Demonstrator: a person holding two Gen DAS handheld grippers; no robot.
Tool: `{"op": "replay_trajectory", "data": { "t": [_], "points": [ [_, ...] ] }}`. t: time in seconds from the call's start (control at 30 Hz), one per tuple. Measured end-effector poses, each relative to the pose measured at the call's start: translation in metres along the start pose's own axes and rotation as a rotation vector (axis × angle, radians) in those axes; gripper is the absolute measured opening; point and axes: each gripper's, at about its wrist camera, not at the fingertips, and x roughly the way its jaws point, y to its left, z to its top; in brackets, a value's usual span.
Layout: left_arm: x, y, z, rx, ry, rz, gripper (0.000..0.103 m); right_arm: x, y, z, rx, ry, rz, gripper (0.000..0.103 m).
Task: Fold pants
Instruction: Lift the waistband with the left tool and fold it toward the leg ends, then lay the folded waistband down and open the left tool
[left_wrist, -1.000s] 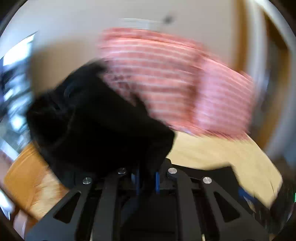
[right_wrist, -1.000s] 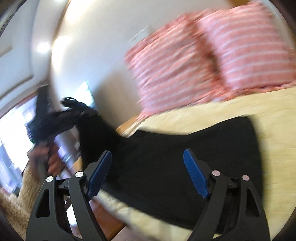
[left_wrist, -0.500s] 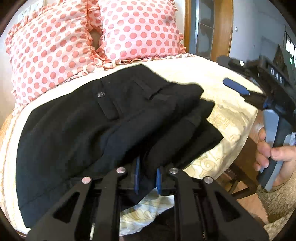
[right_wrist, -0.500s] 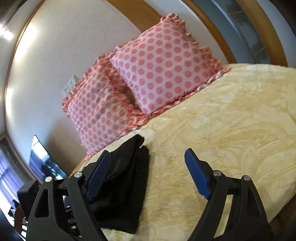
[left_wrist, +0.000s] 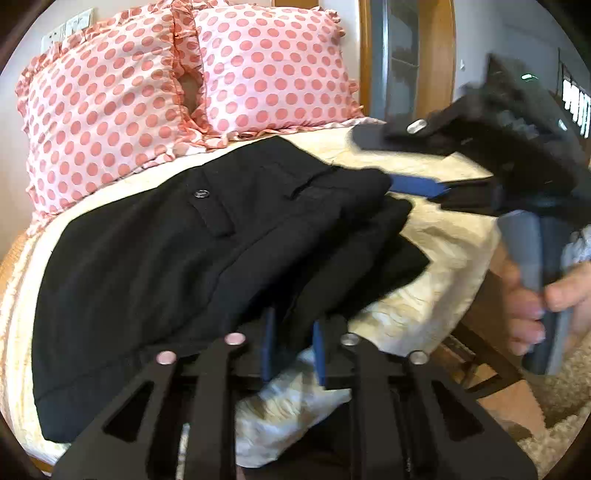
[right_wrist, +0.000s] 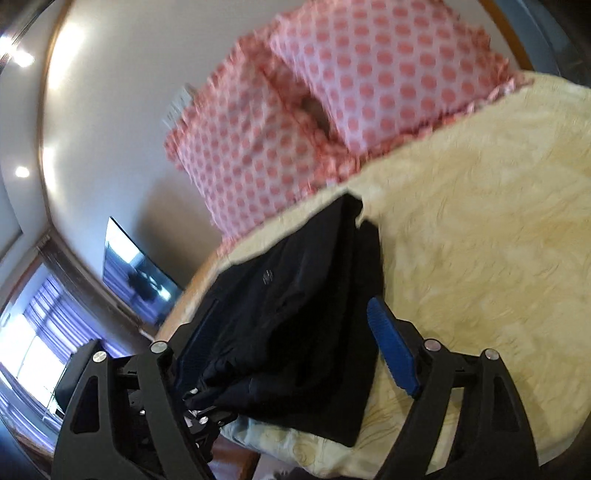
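Black pants (left_wrist: 184, 258) lie folded across the frame's centre on the yellow bedspread (left_wrist: 436, 266), below the spotted pillows (left_wrist: 192, 85). Left gripper (left_wrist: 291, 343), bottom centre, pinches a fabric layer, apparently to steady the fold. Right gripper (right_wrist: 288, 347) stands wide open around the pile, holding nothing.

Black pants (left_wrist: 177, 266) (right_wrist: 295, 325) folded in layers, button pocket up, near cream bedspread's edge.

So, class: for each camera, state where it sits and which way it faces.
Left wrist: on the left tool, shut on the black pants, facing the polka-dot pillows; the right tool and the hand holding it show.
Right wrist: on the open right tool, facing along the bed.
Shared: pants, pillows, bed.
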Motion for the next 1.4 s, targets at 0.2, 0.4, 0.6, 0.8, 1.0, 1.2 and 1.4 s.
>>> {"op": "replay_trajectory", "data": {
  "t": [0.2, 0.4, 0.6, 0.8, 1.0, 1.2, 1.4],
  "points": [
    [-0.048, 0.016, -0.011, -0.052, -0.080, -0.145, 0.082, 0.013, 0.011, -0.007, -0.053, 0.070, -0.060, 0.074],
    [-0.059, 0.078, -0.013, -0.280, -0.121, 0.045, 0.096, 0.028, 0.023, -0.014, -0.153, 0.108, -0.161, 0.045],
    [-0.048, 0.109, -0.021, -0.422, -0.084, 0.048, 0.096, 0.010, 0.031, -0.011, -0.183, 0.046, -0.118, 0.014],
    [-0.047, 0.112, -0.024, -0.393, -0.083, 0.088, 0.097, -0.005, 0.050, -0.026, -0.307, 0.085, -0.160, 0.013],
    [-0.040, 0.115, -0.026, -0.382, -0.052, 0.097, 0.098, -0.002, 0.038, -0.032, -0.289, 0.130, -0.195, 0.013],
    [-0.044, 0.124, -0.029, -0.403, -0.067, 0.092, 0.101, -0.005, 0.049, -0.032, -0.377, 0.142, -0.239, 0.018],
    [-0.037, 0.120, -0.029, -0.367, -0.054, 0.107, 0.101, -0.016, 0.062, -0.023, -0.415, 0.021, -0.236, 0.070]
  ]
}}
